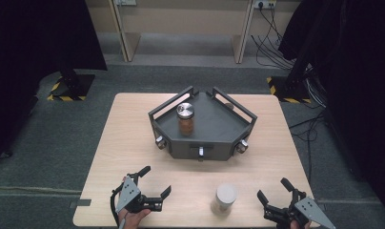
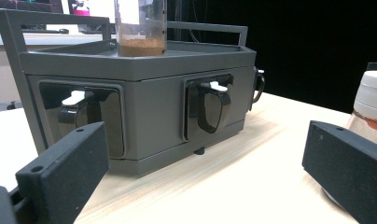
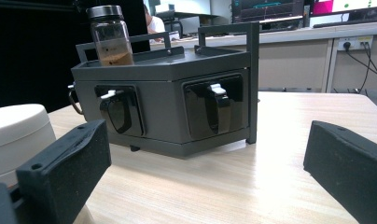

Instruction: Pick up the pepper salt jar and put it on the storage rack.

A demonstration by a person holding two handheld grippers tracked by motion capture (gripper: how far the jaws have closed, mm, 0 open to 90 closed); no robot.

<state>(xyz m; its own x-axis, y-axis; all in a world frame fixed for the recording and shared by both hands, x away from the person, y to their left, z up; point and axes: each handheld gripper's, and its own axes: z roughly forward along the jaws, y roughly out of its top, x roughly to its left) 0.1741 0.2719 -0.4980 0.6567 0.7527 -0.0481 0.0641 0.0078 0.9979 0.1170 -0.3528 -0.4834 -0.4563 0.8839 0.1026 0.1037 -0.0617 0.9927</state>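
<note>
- Left gripper (image 1: 155,183): at the near-left edge of my table (image 1: 124,143), jaws spread wide with nothing between them. In the left gripper view both black jaws rise from the bottom corners, well apart.
- Grey rack (image 1: 202,126): a dark angular stand mid-table with a railed top deck and three front panels, each bearing a shiny latch or knob. It stands well apart from both grippers.
- Brown-filled jar (image 1: 185,119): metal-capped, upright on the left part of the rack's deck.
- White-lidded jar (image 1: 224,198): upright on the near table between my two grippers, nearer the right one. I take this as the thing to handle.
- Right gripper (image 1: 275,191): at the near-right edge, jaws likewise parted and holding nothing, with the white-lidded jar just off its left jaw in the right gripper view.
- Step in hand, as I judge it: the approach, before any grasp. The next move would call for bringing one gripper around the white-lidded jar's body, level, then pinching without tipping it.
- Hard to make out: the jar's contents (a reddish band only), the small brown item at the rack's far right rail, and what the front latches do. My hands are cut off by the bottom edge of the high view.
</note>
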